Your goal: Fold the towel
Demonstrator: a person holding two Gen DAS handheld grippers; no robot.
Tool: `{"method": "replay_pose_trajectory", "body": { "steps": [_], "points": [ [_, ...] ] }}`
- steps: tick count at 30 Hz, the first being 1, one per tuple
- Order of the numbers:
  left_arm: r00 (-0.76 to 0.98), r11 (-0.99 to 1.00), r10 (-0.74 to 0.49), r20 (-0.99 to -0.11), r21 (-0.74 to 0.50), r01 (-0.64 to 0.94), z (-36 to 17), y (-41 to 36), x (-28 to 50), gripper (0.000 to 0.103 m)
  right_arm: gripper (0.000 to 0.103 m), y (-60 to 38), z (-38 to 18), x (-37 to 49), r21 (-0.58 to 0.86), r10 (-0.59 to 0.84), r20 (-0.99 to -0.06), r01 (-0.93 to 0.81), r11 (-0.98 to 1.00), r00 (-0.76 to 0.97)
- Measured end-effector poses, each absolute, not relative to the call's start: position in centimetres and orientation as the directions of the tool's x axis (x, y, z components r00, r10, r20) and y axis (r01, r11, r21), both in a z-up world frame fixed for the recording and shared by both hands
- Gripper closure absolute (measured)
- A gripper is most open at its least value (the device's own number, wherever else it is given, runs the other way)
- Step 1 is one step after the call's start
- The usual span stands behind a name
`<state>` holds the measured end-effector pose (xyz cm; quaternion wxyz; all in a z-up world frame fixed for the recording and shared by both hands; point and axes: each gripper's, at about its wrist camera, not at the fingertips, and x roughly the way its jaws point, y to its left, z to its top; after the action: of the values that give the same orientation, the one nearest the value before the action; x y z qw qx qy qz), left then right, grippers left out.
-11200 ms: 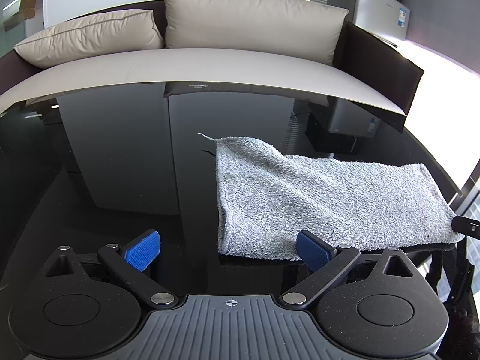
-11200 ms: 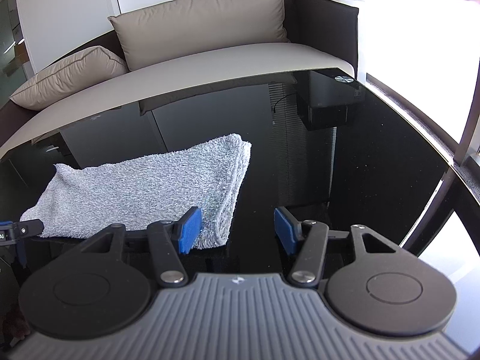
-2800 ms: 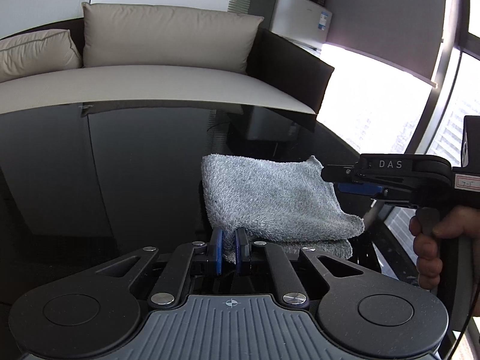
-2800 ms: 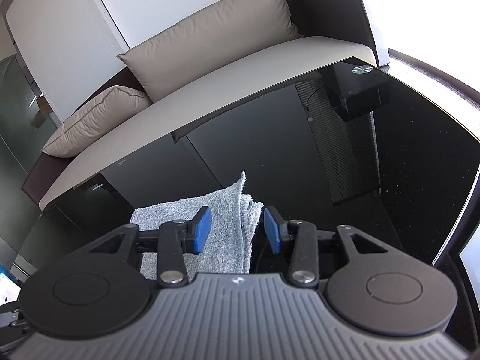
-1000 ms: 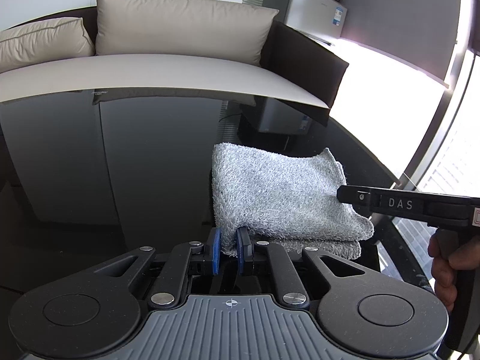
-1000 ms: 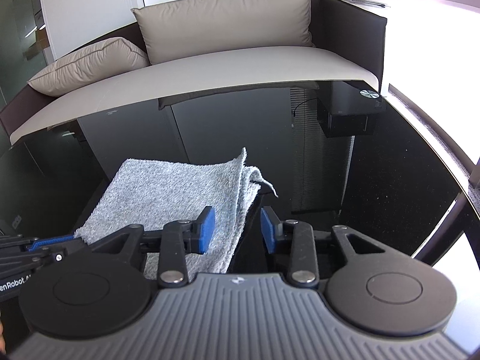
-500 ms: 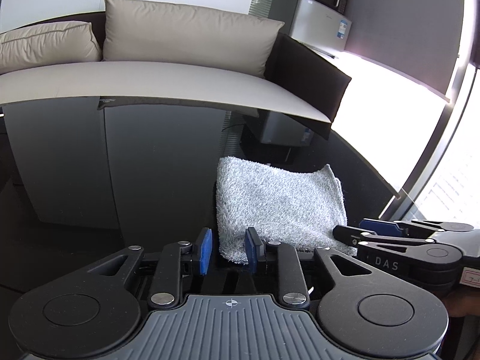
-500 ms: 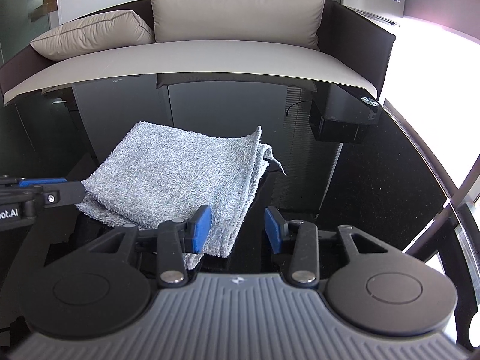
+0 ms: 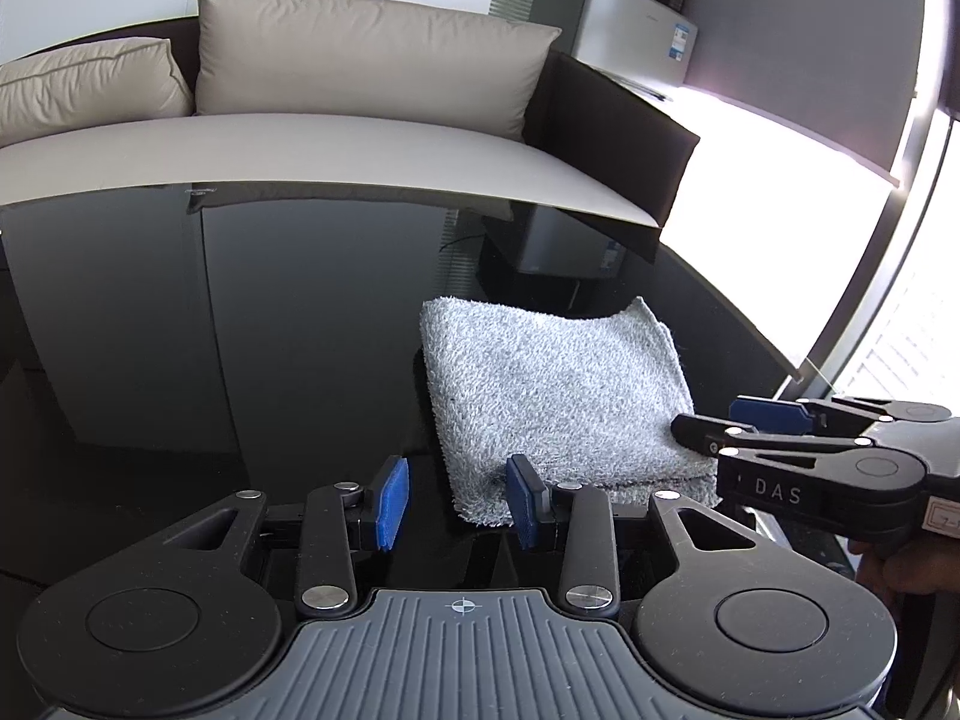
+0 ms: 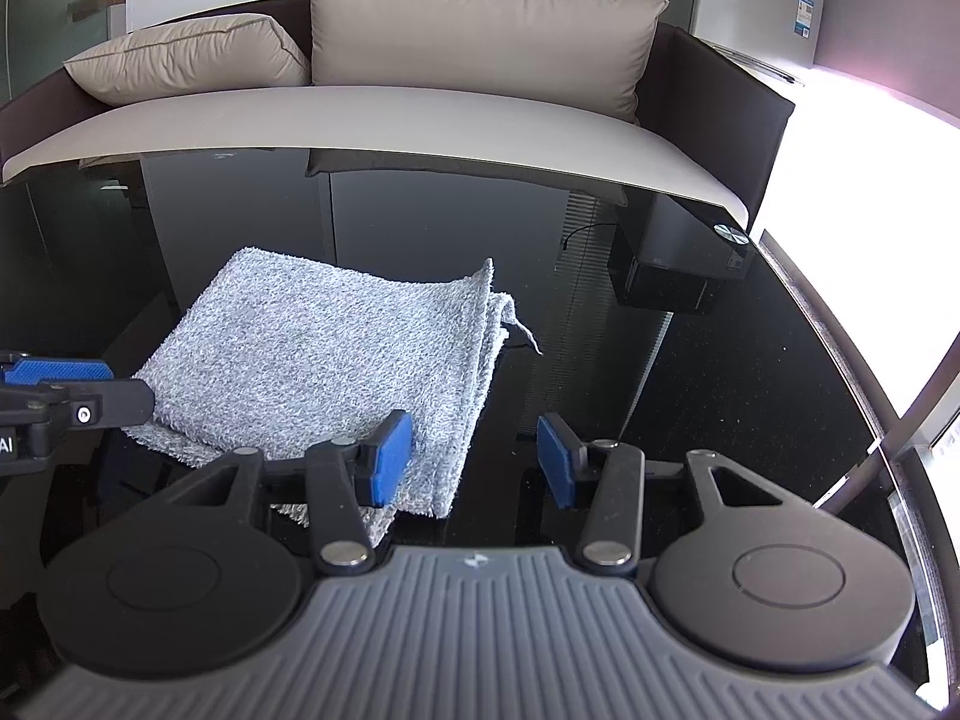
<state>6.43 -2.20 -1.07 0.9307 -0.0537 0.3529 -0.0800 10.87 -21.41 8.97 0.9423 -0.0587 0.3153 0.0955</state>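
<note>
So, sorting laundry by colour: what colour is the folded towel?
Mottled light grey towel; the right wrist view shows it best.

White letters "DAS" stand on the side of the black right gripper (image 9: 774, 414) with blue pads, and "AI" on the black left gripper (image 10: 72, 387); the grey fridge's label (image 9: 677, 47) is illegible.

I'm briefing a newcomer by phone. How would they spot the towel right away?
Find the sofa with beige cushions; a glossy black table lies before it. The towel lies on it, a grey, fuzzy, folded square, the only soft, pale thing on that dark surface.
</note>
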Motion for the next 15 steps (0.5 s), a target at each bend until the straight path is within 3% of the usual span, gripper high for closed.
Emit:
{"method": "replay_pose_trajectory", "body": {
  "steps": [6,11,15],
  "points": [
    [0.753,0.984,-0.172,-0.635,-0.142,0.105,-0.9,-2.3,6.2,0.069,0.054,-21.9,9.2,10.8,-0.008,0.165,-0.586,-0.210,0.978,0.793],
    [0.764,0.987,-0.146,-0.629,-0.142,0.071,-0.6,-1.7,6.2,0.054,0.039,-22.5,9.6,10.5,0.036,0.184,-0.564,-0.198,0.979,0.805],
    [0.769,0.990,-0.117,-0.629,-0.136,0.040,-0.4,-1.3,6.1,0.036,0.032,-22.6,9.9,9.9,0.064,0.202,-0.548,-0.200,0.978,0.812]
  ]
}}
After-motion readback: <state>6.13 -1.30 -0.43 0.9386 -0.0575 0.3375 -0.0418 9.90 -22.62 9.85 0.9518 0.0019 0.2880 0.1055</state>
